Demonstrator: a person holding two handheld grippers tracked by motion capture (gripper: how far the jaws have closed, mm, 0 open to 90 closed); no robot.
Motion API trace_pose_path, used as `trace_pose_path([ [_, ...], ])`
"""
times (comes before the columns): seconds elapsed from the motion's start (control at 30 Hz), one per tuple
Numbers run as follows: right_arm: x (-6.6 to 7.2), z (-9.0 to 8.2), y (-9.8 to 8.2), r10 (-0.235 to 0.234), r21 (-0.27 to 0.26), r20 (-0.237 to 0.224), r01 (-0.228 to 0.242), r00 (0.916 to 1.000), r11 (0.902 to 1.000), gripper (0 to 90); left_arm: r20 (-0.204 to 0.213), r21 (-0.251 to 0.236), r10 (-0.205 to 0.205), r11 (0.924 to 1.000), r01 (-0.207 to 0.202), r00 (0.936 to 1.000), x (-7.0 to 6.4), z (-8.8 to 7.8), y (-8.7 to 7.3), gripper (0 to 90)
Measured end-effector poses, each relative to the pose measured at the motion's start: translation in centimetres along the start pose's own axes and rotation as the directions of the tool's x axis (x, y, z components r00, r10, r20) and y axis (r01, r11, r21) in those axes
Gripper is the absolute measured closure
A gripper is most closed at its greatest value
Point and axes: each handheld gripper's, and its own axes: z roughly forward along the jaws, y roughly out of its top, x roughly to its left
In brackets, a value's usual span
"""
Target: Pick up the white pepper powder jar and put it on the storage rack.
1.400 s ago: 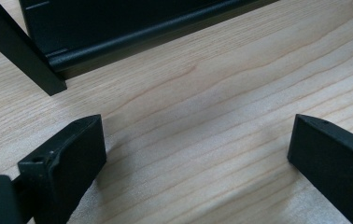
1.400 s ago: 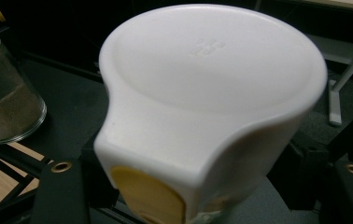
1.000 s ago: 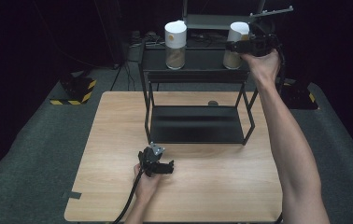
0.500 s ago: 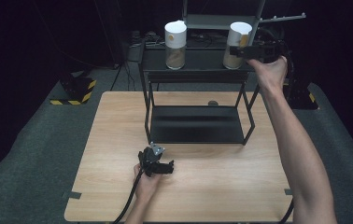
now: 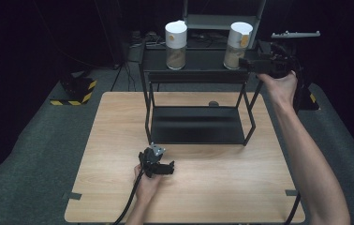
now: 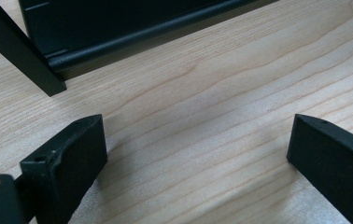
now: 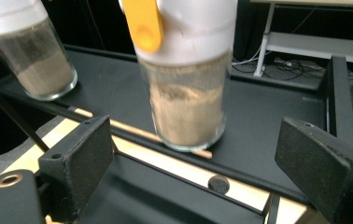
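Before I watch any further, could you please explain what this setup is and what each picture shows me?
A person works at a wooden table with a hand-held two-jaw gripper in each hand. The high view looks down from above. The left gripper rests open on the table, holding nothing; its own camera looks along its jaws at bare wood. The right gripper has just let go of the right jar, its jaws opening; its camera shows that jar ahead, untouched. Both jars, including the left jar, stand on the black rack.

Far jar [image 5: 175,38], floor carpet [image 5: 34,140]
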Motion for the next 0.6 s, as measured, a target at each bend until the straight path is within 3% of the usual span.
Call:
trace_pose_path([
  [0.6,-1.1,-0.6,-2.9,0.006,0.0,0.003,-0.006,1.0,1.0,11.3,0.0,-0.001,-0.001,1.0,0.001,1.0,0.0,0.0,0.0,4.9],
])
